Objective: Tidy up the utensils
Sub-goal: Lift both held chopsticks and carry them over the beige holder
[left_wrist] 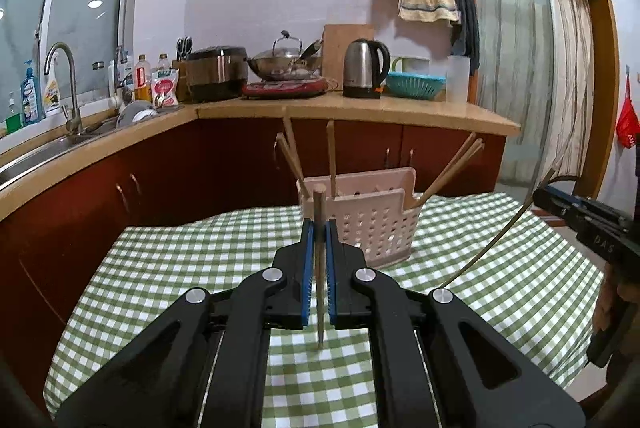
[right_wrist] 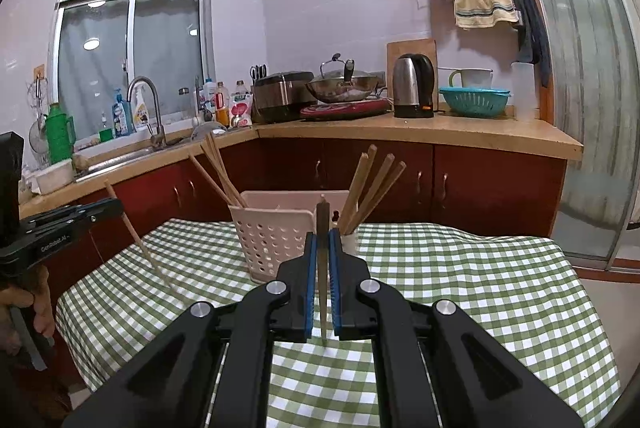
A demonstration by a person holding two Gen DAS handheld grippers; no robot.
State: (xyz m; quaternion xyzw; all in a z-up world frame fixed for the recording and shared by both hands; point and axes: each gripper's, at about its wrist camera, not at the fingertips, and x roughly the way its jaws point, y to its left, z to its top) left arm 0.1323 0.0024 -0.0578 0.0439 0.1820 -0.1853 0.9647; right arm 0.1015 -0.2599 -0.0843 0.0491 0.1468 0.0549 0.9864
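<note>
A pink perforated utensil basket stands on the green checked table and holds several wooden chopsticks that lean out both sides. My left gripper is shut on one wooden chopstick, held upright just in front of the basket. My right gripper is shut on another chopstick, also upright, close before the basket. Each gripper shows in the other's view, the right and the left, with its chopstick slanting down to the cloth.
The checked tablecloth covers the table. Behind it runs a wooden counter with red cabinets, a sink and tap, a rice cooker, a wok, a kettle and a teal colander.
</note>
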